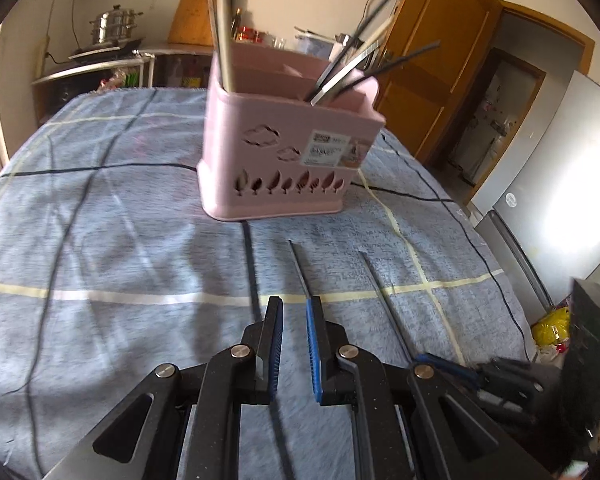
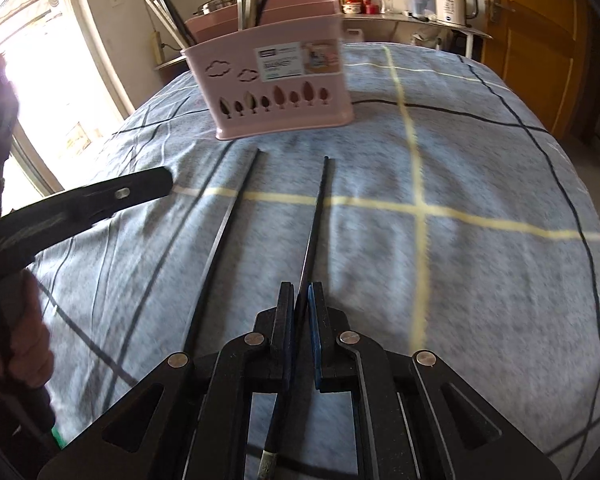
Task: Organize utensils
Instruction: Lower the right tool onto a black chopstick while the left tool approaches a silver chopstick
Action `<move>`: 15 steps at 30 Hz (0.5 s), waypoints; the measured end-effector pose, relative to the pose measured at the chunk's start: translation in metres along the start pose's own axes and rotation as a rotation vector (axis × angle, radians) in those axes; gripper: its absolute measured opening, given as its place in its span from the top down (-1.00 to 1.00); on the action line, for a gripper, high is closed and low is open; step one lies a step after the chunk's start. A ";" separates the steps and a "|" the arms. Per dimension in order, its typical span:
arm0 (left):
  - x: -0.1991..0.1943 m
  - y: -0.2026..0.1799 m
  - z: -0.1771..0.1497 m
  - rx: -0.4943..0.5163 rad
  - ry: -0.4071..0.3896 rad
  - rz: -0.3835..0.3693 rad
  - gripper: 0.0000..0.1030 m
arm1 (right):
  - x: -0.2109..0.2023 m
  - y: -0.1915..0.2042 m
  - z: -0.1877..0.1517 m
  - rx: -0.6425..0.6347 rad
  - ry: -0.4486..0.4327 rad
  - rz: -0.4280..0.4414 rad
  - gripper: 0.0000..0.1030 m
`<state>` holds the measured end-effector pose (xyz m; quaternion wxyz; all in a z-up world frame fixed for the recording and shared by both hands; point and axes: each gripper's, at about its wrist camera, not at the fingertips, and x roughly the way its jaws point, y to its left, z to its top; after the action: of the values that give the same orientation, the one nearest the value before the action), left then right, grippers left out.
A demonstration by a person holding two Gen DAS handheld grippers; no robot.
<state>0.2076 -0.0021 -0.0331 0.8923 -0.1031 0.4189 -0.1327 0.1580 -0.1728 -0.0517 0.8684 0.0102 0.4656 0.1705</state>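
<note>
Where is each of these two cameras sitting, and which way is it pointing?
Left wrist view: rides on the left gripper, low over the blue checked cloth, facing the pink utensil basket; its open fingers and the right gripper's tip show.
Right wrist view: rides on the right gripper, facing the same basket; its fingers are shut on a black chopstick, with the left gripper and a hand showing.
Shared: basket, cloth, and both chopsticks on the cloth.
</note>
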 end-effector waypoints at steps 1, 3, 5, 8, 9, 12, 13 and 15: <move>0.007 -0.002 0.001 -0.002 0.009 0.002 0.78 | -0.002 -0.003 -0.002 0.002 -0.002 -0.007 0.86; 0.017 -0.006 0.003 -0.006 0.025 0.008 0.73 | -0.006 -0.007 -0.004 0.006 -0.005 -0.017 0.86; 0.028 -0.008 0.005 -0.011 0.042 0.020 0.58 | -0.008 -0.013 -0.005 0.013 -0.007 -0.029 0.86; 0.041 -0.012 0.006 -0.018 0.064 0.014 0.56 | -0.008 -0.019 -0.007 0.027 -0.007 -0.038 0.86; 0.043 -0.014 0.005 -0.011 0.069 0.016 0.56 | -0.009 -0.021 -0.007 0.032 -0.009 -0.039 0.86; 0.047 -0.022 0.002 0.041 0.061 0.037 0.57 | -0.010 -0.023 -0.008 0.038 -0.010 -0.042 0.86; 0.046 -0.024 0.000 0.062 0.062 0.048 0.75 | -0.010 -0.023 -0.008 0.040 -0.010 -0.042 0.86; 0.044 -0.023 -0.002 0.077 0.070 0.049 0.85 | -0.010 -0.024 -0.008 0.044 -0.010 -0.041 0.86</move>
<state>0.2296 -0.0382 -0.0595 0.8835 -0.0536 0.4467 -0.1306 0.1530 -0.2000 -0.0523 0.8736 0.0208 0.4649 0.1425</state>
